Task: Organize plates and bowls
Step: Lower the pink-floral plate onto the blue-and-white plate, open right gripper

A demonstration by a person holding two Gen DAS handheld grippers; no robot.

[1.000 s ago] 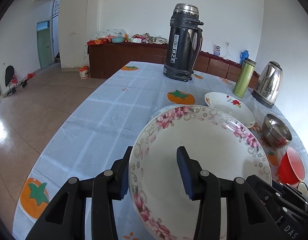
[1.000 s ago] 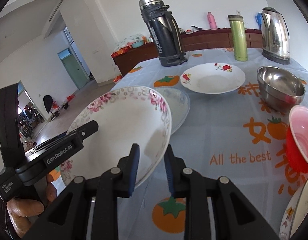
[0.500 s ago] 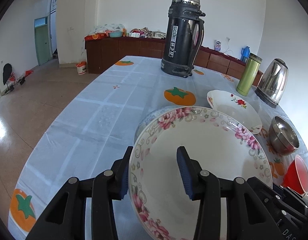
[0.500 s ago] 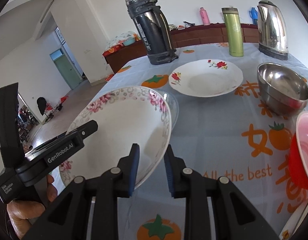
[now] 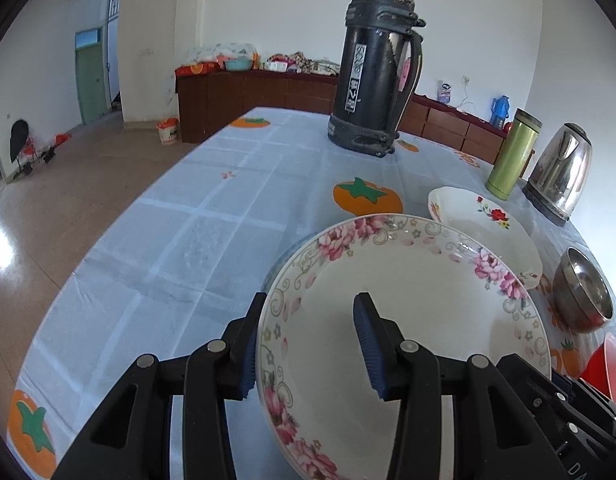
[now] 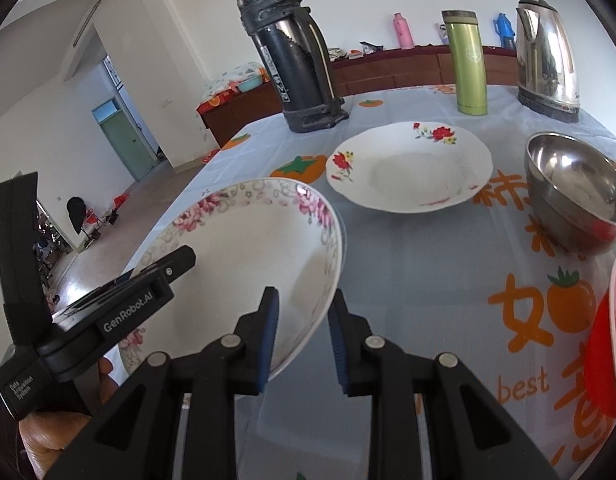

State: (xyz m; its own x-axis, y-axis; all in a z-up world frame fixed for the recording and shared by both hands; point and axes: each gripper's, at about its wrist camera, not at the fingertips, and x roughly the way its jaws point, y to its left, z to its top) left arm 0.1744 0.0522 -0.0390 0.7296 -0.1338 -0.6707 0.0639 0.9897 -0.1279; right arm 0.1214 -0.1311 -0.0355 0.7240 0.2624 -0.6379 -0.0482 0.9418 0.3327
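Observation:
A deep white plate with pink flowers (image 5: 408,320) hangs tilted just above the table, held from both sides. My left gripper (image 5: 308,340) is shut on its near left rim, one pad outside and one inside the bowl of the plate. My right gripper (image 6: 301,334) is shut on the opposite rim of the same flowered plate (image 6: 247,252). Under it, a pale bluish plate (image 5: 289,248) lies on the cloth, almost fully covered. Further right lie a white plate with red flowers (image 6: 408,164), a steel bowl (image 6: 576,188) and a red bowl (image 6: 606,344).
A tall black flask (image 5: 376,68), a green tumbler (image 5: 512,156) and a steel kettle (image 5: 560,172) stand at the far side of the table. The blue cloth with orange fruit prints (image 5: 179,216) is bare to the left, where the table's edge drops to the floor.
Both grippers carried the flowered plate forward over the table. The pale bluish plate beneath it is now almost hidden. Neither grip has changed.

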